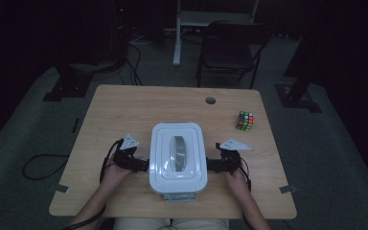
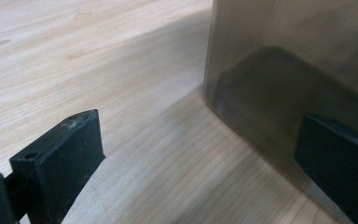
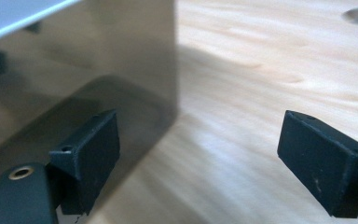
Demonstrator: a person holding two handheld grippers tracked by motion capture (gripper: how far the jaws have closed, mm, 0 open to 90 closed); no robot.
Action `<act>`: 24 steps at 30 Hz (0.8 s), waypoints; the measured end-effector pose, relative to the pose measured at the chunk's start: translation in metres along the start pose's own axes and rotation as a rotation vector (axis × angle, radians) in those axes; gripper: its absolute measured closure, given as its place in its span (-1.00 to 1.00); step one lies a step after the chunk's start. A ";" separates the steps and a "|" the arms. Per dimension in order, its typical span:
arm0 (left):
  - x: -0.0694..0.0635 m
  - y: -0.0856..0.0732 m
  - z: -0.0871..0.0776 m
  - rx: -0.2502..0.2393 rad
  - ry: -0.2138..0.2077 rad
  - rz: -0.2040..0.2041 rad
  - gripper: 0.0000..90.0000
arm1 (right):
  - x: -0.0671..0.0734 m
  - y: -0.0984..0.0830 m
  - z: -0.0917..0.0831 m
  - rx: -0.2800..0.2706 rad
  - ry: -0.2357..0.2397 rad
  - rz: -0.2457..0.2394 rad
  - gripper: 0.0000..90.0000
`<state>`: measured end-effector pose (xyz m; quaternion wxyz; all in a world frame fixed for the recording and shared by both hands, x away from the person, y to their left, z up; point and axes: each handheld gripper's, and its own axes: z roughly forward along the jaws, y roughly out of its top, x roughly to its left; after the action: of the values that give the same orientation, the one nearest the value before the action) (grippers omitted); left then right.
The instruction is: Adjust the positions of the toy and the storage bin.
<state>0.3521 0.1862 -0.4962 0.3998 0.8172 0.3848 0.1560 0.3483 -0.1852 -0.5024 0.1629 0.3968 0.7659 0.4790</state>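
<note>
Here, bench [image 1: 124, 110]: light wood top, w/ a round cable hole [image 1: 211, 100] at the far edge, well beyond both tools.

Container [image 1: 178, 155]: white lidded box w/ a clear oval window in the lid, sits on the bench directly between the two tools, a latch tab on its near side toward the person. In the left gripper view its translucent wall [image 2: 284, 56] rises just ahead of the tool, corner of the box between the jaws' lines; in the right gripper view the wall [image 3: 98, 56] stands just ahead, w/ the lid edge above it.

Left tool [image 1: 141, 164]: at the container's left side, tips at or just off the wall. Jaws spread wide, released; one jaw next to the wall, contact can't be told. Nothing clamped.

Right tool [image 1: 210, 165]: at the container's right side, mirror position. Jaws stand wide apart, released; one jaw sits close against the wall, the other over bare bench. No grip.

Puzzle cube [image 1: 244, 120]: multicoloured, on the bench beyond the right tool, toward the far right, well apart from the container.
</note>
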 end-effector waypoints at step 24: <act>0.036 -0.037 -0.045 -0.024 0.060 -0.078 -0.95 | -0.076 0.014 -0.037 -0.190 -0.230 0.177 -0.72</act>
<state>0.3313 0.2514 -0.4987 0.4037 0.7917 0.4262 0.1693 0.3794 -0.2619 -0.4823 0.2434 0.4976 0.6557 0.5131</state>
